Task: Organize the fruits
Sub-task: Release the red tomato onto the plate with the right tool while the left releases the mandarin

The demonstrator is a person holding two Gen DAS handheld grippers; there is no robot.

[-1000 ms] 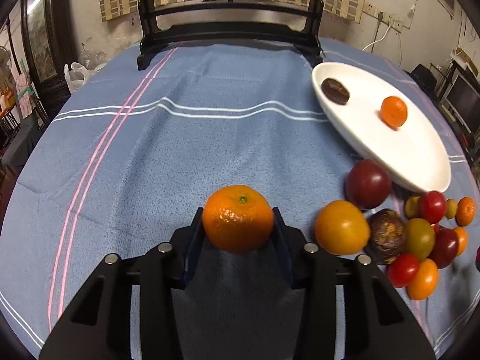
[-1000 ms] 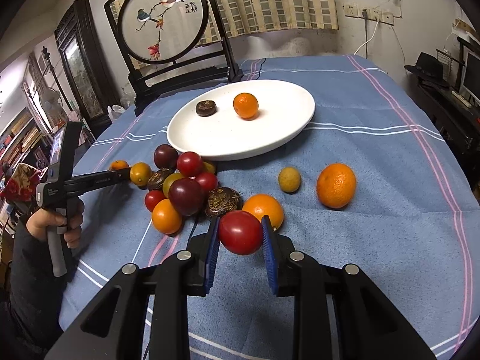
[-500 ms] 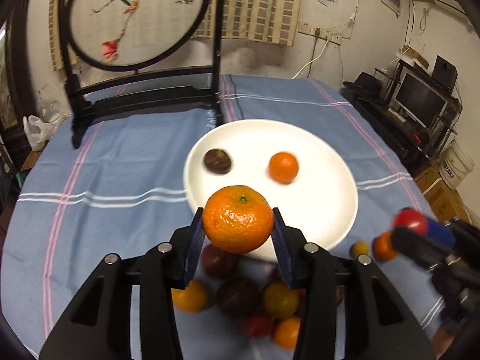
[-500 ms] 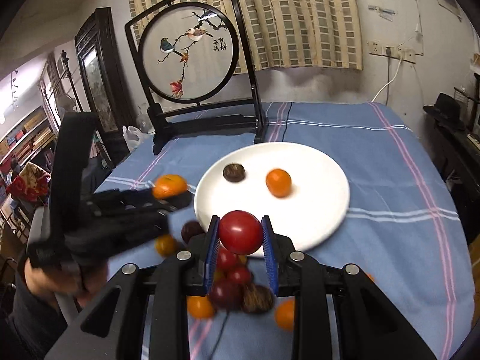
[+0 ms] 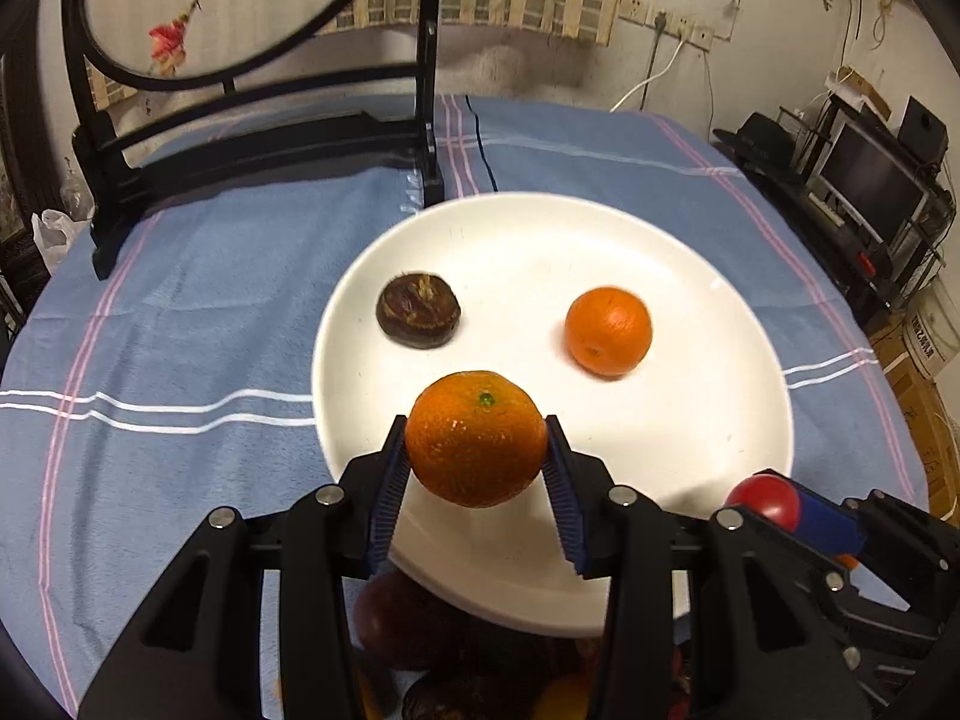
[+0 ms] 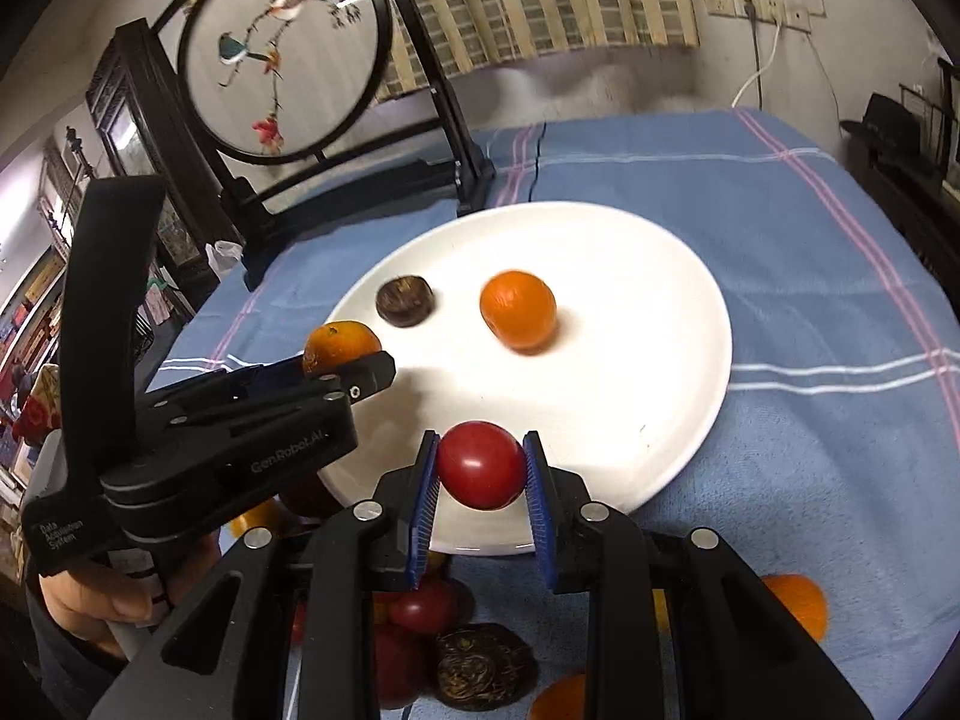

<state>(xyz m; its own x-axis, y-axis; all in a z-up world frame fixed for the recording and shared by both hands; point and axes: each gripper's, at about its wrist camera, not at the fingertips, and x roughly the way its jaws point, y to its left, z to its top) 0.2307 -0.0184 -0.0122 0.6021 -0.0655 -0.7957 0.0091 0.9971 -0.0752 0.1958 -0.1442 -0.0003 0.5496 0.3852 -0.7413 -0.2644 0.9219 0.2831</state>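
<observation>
Gripping a pebbly orange mandarin, left tool; right tool, glossy red tomato.

We note that the plate is glossy white with a ceramic look, smooth across its bare face. Under the plate, the tablecloth is matt blue woven cloth, slightly napped. The mandarin above the plate's near rim has pitted, faintly shiny peel; the tomato has smooth, glossy red skin. On the plate, the dark fruit looks rough, wrinkled and matt. Both the left gripper and the right gripper are matt black plastic with bright metal screws and ribbed blue pads. Behind the plate, the screen frame is dark, glossy lacquered wood.
</observation>
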